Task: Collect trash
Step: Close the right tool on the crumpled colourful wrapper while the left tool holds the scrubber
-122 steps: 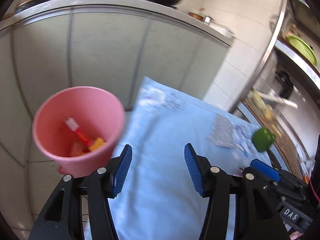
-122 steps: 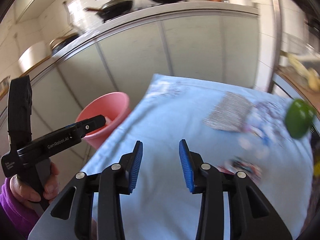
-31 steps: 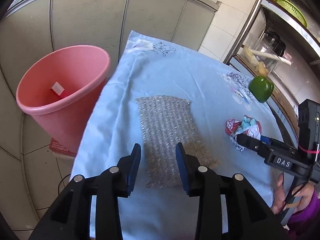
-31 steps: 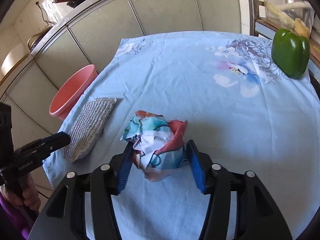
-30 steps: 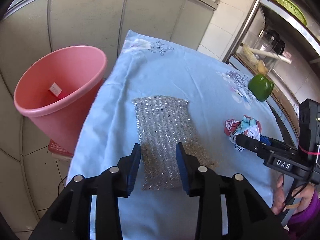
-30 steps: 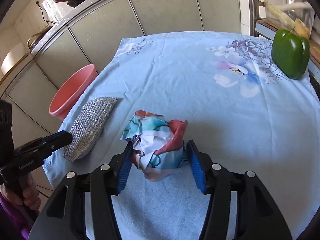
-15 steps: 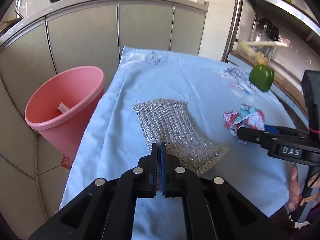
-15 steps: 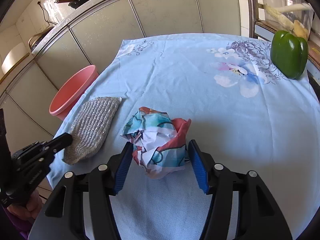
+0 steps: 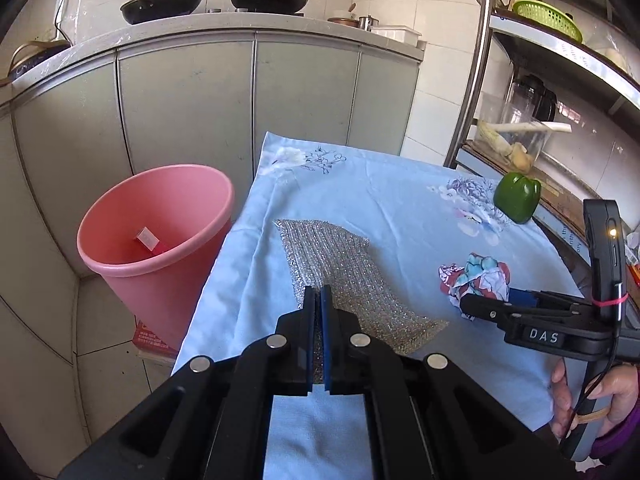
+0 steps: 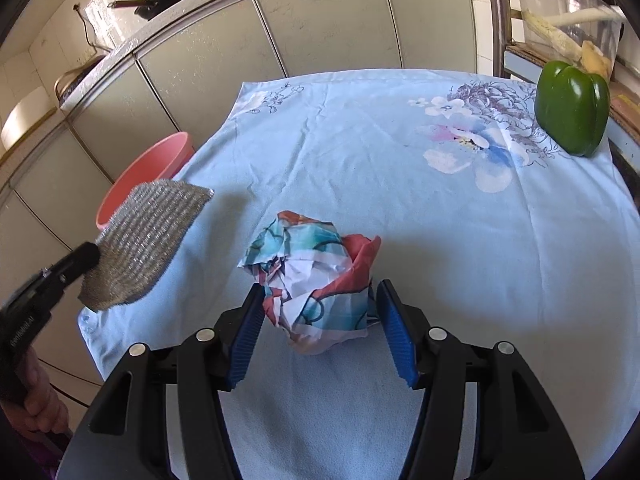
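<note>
Fingers of the left gripper [image 9: 318, 300] pinched the flat silver mesh scrubber [image 9: 340, 264] beside the round pink plastic bin [image 9: 160, 220]; the right gripper [image 10: 320, 320] stood apart around the crumpled colourful paper ball [image 10: 316, 280], farther away.

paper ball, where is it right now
In the right wrist view the paper ball sits on the blue cloth between the right gripper's open fingers, with the silver pad to its left.
</note>
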Motion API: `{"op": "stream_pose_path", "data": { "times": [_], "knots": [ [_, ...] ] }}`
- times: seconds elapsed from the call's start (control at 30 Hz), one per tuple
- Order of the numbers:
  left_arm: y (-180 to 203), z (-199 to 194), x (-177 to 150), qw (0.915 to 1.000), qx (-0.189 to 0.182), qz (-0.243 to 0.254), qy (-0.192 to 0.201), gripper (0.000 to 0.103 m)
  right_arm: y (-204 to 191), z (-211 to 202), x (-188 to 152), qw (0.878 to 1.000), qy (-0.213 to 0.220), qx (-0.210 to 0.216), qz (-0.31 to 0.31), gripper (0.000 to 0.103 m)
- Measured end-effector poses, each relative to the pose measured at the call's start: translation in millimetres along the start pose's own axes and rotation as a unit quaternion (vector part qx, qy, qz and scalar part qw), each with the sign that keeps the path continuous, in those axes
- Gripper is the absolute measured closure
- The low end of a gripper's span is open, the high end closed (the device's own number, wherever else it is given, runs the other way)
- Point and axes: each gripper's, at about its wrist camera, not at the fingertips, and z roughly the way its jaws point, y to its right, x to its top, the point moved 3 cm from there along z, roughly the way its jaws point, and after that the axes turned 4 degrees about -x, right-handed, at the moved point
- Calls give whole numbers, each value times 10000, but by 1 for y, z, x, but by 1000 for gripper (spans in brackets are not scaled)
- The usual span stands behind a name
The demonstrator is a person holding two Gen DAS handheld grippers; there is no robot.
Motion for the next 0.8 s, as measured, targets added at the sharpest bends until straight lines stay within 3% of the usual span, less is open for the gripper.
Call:
{"op": "stream_pose_path", "data": {
  "times": [0.4, 0.8],
  "knots": [
    [-8, -2, 3, 9998, -41, -149, 101, 101, 12, -24, -4, 9993, 243, 3, 284, 45],
    [-26, -7, 12, 9982, -207, -423, 375, 101, 3, -32, 8, 9989, 425, -201, -44, 45]
  ]
}}
